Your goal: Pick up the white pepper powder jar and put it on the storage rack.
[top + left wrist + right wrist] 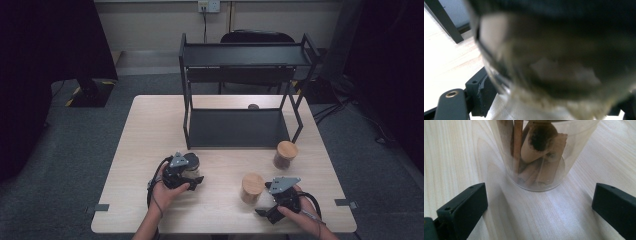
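- Left gripper (186, 172): held in the left hand (167, 190) at about 7 o'clock on the table (150, 150). Its jaws stand either side of a dark-lidded glass jar (192, 167). In the left gripper view this jar (554, 62) sits right against the lens, blurred, with one jaw close against its left wall; actual pad contact cannot be confirmed.
- Jar contents: pale, grainy matter low in the glass; otherwise unreadable. Lid and base are cut off by the frame.
- Right gripper (272, 210): held in the right hand (300, 212) at about 5 o'clock on the table. Jaws stand wide apart, nothing between them.
- Wood-lidded jar (252, 187): just ahead of the right gripper, standing upright, not touched. In the right gripper view it (541, 152) shows rolled brown sticks inside; its top is cut off.
- Second wood-lidded jar (285, 154): at 1 o'clock from the first, just in front of the rack's right foot.
- Black two-tier rack (240, 125): occupies the far half of the table, at 12 o'clock from both grippers. Its far posts partly hide a dark chair (257, 37) behind.
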Tool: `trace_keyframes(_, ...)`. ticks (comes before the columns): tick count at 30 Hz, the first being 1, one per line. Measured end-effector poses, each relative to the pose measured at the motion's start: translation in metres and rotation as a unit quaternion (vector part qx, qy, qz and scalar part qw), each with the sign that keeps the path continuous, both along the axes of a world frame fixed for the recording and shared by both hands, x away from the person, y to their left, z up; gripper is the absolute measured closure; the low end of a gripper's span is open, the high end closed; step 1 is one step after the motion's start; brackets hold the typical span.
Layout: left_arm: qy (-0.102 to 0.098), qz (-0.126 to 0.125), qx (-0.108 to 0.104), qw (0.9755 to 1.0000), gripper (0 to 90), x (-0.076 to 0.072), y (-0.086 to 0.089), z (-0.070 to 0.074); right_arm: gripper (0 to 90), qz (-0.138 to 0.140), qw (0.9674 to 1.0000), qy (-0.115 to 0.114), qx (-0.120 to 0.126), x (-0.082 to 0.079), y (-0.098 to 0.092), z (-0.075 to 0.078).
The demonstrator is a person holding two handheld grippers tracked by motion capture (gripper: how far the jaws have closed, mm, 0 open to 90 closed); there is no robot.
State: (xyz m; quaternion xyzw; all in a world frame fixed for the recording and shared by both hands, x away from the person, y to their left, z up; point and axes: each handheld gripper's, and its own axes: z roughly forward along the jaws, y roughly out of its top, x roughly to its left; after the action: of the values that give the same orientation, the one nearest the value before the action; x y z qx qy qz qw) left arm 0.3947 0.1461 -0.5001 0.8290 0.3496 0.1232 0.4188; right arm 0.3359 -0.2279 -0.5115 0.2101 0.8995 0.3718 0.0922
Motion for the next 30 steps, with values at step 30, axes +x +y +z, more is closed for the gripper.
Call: trace_keyframes(30, -0.015, -0.021, 0.007, 0.9996, 30.5, 0.006, -0.006, 0.010, 0.0, 0.000, 1.0000, 0.000, 0.000, 0.000, 0.000, 0.000)
